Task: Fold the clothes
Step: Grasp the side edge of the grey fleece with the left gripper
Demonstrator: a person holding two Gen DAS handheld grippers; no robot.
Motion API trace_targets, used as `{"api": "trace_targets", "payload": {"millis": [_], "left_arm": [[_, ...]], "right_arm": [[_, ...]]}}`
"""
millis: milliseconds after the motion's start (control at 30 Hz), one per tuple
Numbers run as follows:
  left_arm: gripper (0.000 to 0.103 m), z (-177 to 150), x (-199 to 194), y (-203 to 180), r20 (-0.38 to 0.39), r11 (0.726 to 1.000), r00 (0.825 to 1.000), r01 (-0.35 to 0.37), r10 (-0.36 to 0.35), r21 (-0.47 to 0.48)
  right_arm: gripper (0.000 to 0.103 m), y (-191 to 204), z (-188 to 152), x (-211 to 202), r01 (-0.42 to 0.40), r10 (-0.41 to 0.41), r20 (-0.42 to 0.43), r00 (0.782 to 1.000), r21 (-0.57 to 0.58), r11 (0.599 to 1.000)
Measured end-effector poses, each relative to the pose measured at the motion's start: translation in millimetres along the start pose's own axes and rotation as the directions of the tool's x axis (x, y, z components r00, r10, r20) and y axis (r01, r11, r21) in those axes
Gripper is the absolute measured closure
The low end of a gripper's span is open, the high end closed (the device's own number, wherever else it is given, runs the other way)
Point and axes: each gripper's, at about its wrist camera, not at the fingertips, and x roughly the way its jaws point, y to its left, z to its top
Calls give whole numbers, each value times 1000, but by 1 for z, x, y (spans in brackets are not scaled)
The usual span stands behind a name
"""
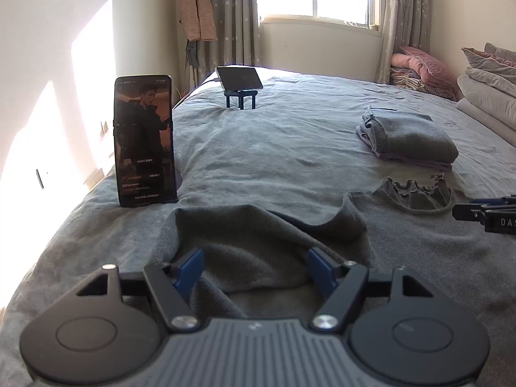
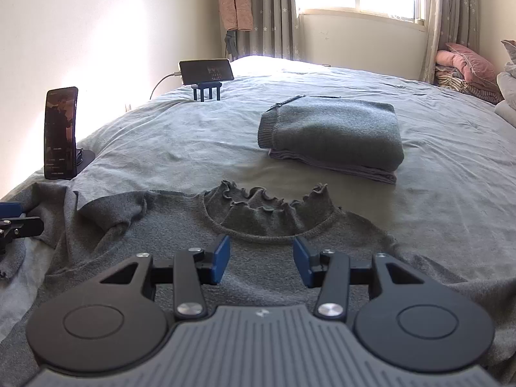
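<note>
Left tool (image 1: 254,267) and right tool (image 2: 262,259) both hang released, nothing between their pads, over a grey top (image 2: 258,258) spread flat on the bed (image 2: 180,142) for folding. Beyond the top's frilled collar sits a folded pile (image 2: 335,142), likely finished.

My left tool (image 1: 254,266) and right tool (image 2: 262,259) have blue pads on black arms. The frill-collared top (image 2: 258,258) is plain dark grey. The bedsheet (image 2: 193,135) is lighter blue-grey. On the far pile a grey knit (image 2: 335,132) tops a lilac layer (image 2: 338,166). The curtains (image 2: 274,9) are grey with small white flowers. Pink jacket (image 2: 233,0), dusty-pink pillow (image 2: 471,61).
</note>
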Motion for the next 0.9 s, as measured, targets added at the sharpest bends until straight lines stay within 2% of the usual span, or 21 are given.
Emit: {"api": "trace_targets", "payload": {"millis": [133, 333, 467, 700, 733, 867, 900], "left_arm": [[28, -11, -9, 25, -17, 999, 1000, -25, 25, -36], [28, -28, -15, 53, -58, 992, 998, -20, 13, -122], [29, -34, -23, 60, -47, 986, 999, -8, 1, -166], [29, -38, -42, 82, -63, 971, 996, -81, 68, -227], [29, -39, -43, 88, -73, 966, 996, -76, 59, -247], [41, -47, -40, 105, -87, 934, 996, -26, -6, -356], [44, -47, -38, 103, -87, 933, 996, -23, -9, -358]], "right_arm": [[48, 19, 4, -3, -50, 50, 18, 999, -4, 999], [42, 41, 0, 0, -115, 115, 32, 993, -6, 993], [42, 53, -9, 7, -121, 122, 13, 992, -35, 992], [41, 61, -24, 22, -129, 128, -21, 992, -52, 990], [41, 62, -25, 23, -133, 131, -25, 991, -52, 990], [37, 63, -27, 24, -140, 138, -27, 990, -59, 988], [37, 64, -27, 23, -140, 138, -27, 990, -60, 988]]}}
